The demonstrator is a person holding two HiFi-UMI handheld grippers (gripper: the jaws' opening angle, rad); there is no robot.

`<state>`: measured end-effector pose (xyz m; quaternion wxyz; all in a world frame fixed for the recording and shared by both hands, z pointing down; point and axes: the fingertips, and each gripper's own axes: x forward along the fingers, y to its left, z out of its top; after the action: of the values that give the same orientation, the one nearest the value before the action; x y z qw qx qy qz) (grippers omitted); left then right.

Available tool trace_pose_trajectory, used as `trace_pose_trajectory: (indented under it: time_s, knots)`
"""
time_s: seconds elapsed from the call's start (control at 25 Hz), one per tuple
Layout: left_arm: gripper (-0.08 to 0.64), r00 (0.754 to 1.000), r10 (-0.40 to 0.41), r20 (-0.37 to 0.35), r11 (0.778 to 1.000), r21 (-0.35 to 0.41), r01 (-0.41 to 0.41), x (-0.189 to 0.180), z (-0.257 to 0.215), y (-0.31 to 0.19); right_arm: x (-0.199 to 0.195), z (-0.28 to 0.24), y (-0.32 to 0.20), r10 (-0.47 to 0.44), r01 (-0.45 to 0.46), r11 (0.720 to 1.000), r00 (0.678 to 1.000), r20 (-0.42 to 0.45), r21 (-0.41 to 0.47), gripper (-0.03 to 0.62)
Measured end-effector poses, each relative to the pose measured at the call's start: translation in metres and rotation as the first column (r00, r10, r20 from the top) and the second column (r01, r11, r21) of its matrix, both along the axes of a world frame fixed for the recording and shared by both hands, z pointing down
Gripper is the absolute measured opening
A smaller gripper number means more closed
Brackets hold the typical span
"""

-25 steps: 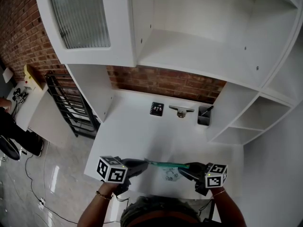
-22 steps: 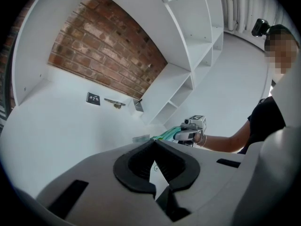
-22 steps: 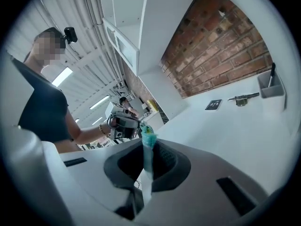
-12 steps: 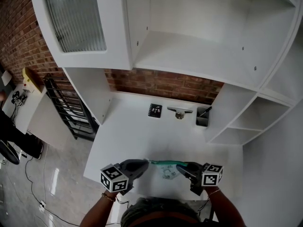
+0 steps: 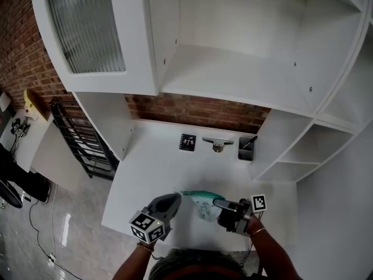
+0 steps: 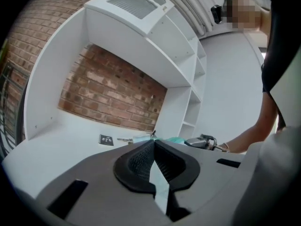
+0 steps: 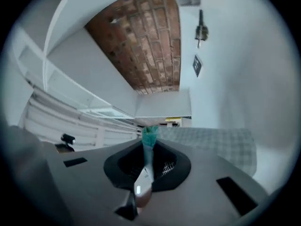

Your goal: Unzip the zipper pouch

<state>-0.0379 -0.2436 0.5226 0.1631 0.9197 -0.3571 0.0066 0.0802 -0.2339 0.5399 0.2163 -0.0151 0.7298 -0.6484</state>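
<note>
Teal trim is running along the top edge of the zipper pouch [image 5: 202, 203], which is hanging stretched between the two grippers over the near part of the white desk [image 5: 154, 168]; whether its clear, printed body is touching the desk cannot be told. The left gripper [image 5: 176, 195] is coming in from the person's left with its jaws pressed together, and in the left gripper view a thin, pale sheet of the pouch [image 6: 160, 185] is lying pinched between its dark pads, the teal edge showing just past the tips. The right gripper [image 5: 217, 202] is meeting the pouch from the opposite end, its marker cube [image 5: 259, 203] sitting on its far side. In the right gripper view its jaws are likewise closed, gripping a narrow teal strip of the pouch [image 7: 149, 136], with a small silvery piece [image 7: 138, 190] showing lower in the gap; what that piece is cannot be told. In the left gripper view, the right gripper [image 6: 203, 142] is showing beyond the pouch, with the person's forearm [image 6: 256, 133] reaching in behind it. At the back of the desk, well apart from the pouch, a small black card [image 5: 187, 142], a metal fitting [image 5: 217, 144] and a dark holder [image 5: 246, 150] are sitting in a row below the brick wall [image 5: 192, 111], and a white shelf unit [image 5: 233, 74] is hanging above them.
</note>
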Motion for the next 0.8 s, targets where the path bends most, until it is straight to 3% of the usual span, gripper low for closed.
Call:
trace_pose_trajectory:
  time_s: [0.12, 0.2, 0.36, 0.52, 0.6, 0.68, 0.72, 0.76, 0.8]
  knots:
    - [-0.002, 0.999, -0.003, 0.039, 1.0, -0.016, 0.003, -0.006, 0.003, -0.002, -0.007, 0.011, 0.0, -0.029, 0.038, 0.989, 0.997, 0.065, -0.146, 0.006]
    - [-0.002, 0.997, 0.001, 0.075, 0.999, -0.053, 0.003, -0.008, 0.017, -0.003, -0.009, 0.031, -0.002, -0.028, 0.027, 0.981, 1.0, -0.004, -0.192, 0.006]
    - [-0.002, 0.99, 0.056, 0.13, 0.987, -0.154, -0.036, 0.007, 0.051, -0.014, 0.007, 0.069, -0.022, 0.047, -0.082, 0.971, 0.987, -0.157, -0.224, 0.006]
    - [-0.002, 0.986, 0.073, 0.148, 0.978, -0.204, -0.042, 0.026, 0.074, -0.04, 0.028, 0.09, -0.052, 0.122, -0.175, 0.972, 0.946, -0.302, -0.156, 0.006]
    - [-0.002, 0.985, 0.061, 0.164, 0.979, -0.203, -0.027, 0.031, 0.078, -0.049, 0.035, 0.098, -0.06, 0.149, -0.199, 0.977, 0.897, -0.416, -0.08, 0.009]
    - [0.0, 0.983, 0.036, 0.178, 0.981, -0.196, 0.0, 0.031, 0.083, -0.052, 0.042, 0.099, -0.062, 0.195, -0.209, 0.977, 0.819, -0.539, 0.036, 0.037]
    - [0.007, 0.985, 0.018, 0.171, 0.981, -0.196, 0.016, 0.028, 0.084, -0.053, 0.045, 0.098, -0.06, 0.223, -0.212, 0.973, 0.774, -0.592, 0.089, 0.15]
    - [0.096, 0.989, 0.001, 0.149, 0.979, -0.2, 0.029, 0.024, 0.084, -0.052, 0.05, 0.098, -0.057, 0.251, -0.217, 0.967, 0.727, -0.639, 0.133, 0.257]
    - [0.228, 0.993, -0.014, 0.119, 0.977, -0.208, 0.039, 0.019, 0.084, -0.05, 0.058, 0.098, -0.054, 0.283, -0.227, 0.958, 0.679, -0.677, 0.173, 0.27]
